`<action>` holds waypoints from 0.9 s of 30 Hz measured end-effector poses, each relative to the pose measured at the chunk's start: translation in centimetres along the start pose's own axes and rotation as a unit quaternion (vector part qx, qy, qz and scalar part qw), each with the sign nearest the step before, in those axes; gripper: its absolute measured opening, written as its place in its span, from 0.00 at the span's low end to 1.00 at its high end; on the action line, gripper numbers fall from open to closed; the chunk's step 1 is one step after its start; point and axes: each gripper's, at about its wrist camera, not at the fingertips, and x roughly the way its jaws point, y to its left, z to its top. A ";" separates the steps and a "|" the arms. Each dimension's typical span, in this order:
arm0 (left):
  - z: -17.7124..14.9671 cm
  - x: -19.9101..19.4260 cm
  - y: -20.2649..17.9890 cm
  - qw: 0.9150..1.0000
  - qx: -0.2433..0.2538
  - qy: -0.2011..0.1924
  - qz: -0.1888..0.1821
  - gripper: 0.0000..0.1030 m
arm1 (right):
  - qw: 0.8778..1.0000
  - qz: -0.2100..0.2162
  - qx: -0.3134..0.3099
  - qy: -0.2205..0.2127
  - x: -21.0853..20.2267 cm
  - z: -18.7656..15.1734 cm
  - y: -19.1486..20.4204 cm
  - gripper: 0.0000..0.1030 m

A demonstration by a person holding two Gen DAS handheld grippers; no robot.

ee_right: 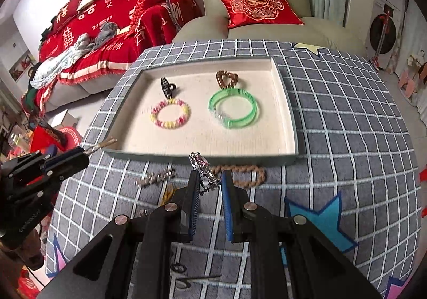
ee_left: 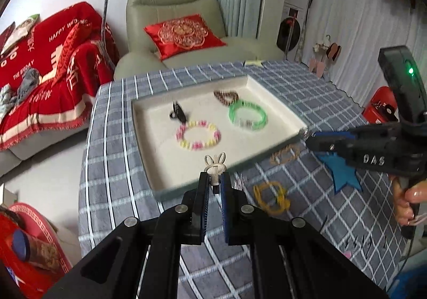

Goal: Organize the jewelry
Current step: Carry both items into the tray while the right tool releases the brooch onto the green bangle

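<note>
A shallow cream tray [ee_left: 277,101] [ee_right: 289,117] lies on the checked table. In it are a pink-yellow bead bracelet [ee_left: 198,135] [ee_right: 170,113], a green bangle [ee_left: 248,115] [ee_right: 233,108], a brown heart-shaped chain [ee_left: 226,96] [ee_right: 226,79] and a black clip [ee_left: 178,112] [ee_right: 166,87]. My left gripper [ee_left: 214,183] is shut on a white bunny-ear ring [ee_left: 215,164] above the tray's near edge; it also shows in the right wrist view [ee_right: 88,152]. My right gripper [ee_right: 209,183] is shut on a silver ring with a pink stone [ee_right: 200,164] just before the tray; it also shows in the left wrist view [ee_left: 307,136].
On the cloth outside the tray lie a brown braided bracelet [ee_right: 246,175] [ee_left: 285,153], a yellow cord bracelet [ee_left: 272,196], a silver clip [ee_right: 154,177] and small hooks [ee_right: 186,279]. A green armchair [ee_left: 173,19] and red sofa [ee_left: 48,64] stand behind the table.
</note>
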 end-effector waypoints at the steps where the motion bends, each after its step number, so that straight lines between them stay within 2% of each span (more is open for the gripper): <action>1: 0.6 0.3 0.0 1.000 0.001 -0.003 0.002 0.23 | 1.000 0.000 0.002 0.000 0.3 0.5 -0.1 0.17; 7: 3.7 3.1 0.5 1.000 0.004 -0.007 0.023 0.23 | 1.000 -0.011 0.007 -0.002 2.2 3.3 -0.7 0.17; 11: 5.2 6.5 1.2 0.999 0.001 0.009 0.044 0.23 | 1.000 -0.019 0.017 0.002 4.4 5.5 -1.6 0.17; 17: 5.7 10.9 2.2 0.997 -0.010 0.045 0.057 0.23 | 0.999 -0.028 0.024 0.010 7.8 7.6 -2.5 0.17; 27: 5.5 15.6 2.6 0.993 -0.011 0.088 0.078 0.23 | 0.998 -0.036 0.028 0.032 12.0 8.4 -3.4 0.17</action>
